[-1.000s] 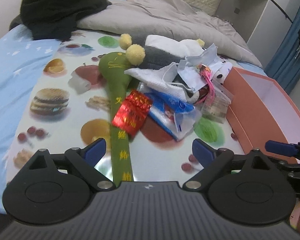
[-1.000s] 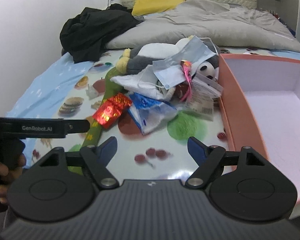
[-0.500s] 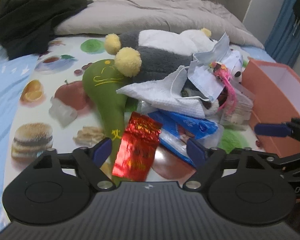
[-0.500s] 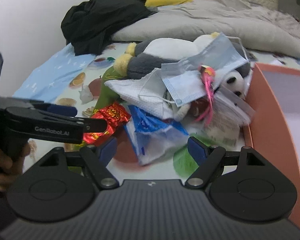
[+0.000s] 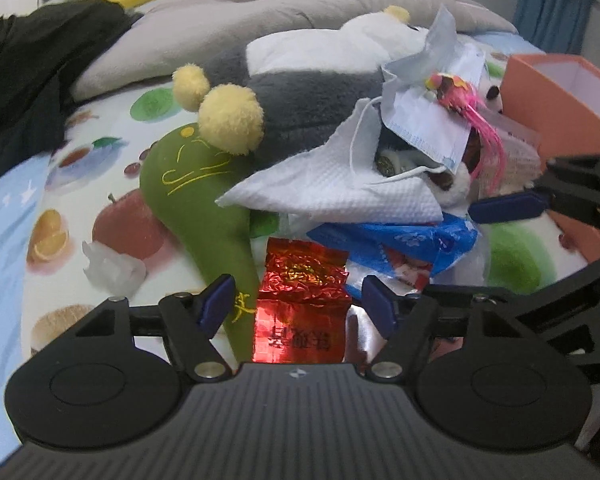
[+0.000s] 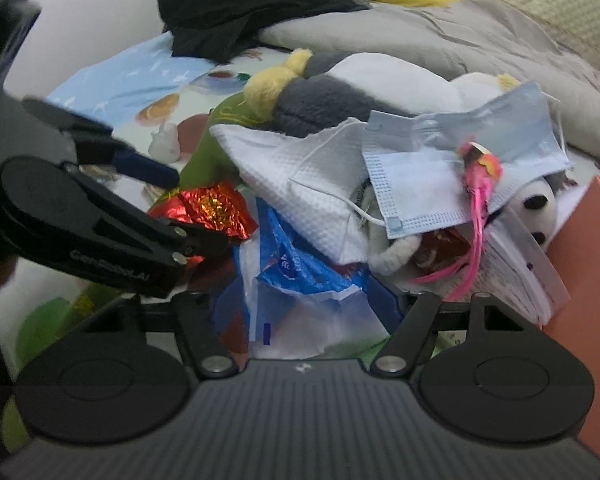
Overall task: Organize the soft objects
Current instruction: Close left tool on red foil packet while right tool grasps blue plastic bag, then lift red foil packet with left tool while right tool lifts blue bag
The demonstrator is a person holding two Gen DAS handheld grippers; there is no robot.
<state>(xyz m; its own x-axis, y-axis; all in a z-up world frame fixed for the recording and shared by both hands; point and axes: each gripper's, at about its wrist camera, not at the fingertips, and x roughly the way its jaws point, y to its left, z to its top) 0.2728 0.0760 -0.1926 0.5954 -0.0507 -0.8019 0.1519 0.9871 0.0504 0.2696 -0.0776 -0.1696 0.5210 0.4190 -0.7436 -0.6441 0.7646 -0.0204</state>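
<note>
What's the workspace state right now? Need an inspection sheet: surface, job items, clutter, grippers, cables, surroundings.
Surface: food-print sheet over the bed.
Job's things: grey-white plush, green plush, panda toy in one pile.
Clutter: red foil packet, blue plastic bag, white towel, face mask, pink feather ornament, crumpled tissue.
Grippers: left gripper open, straddling the foil packet; right gripper open over the bag.
Cables: nothing seen.
Surroundings: orange box, grey duvet, black clothing.
</note>
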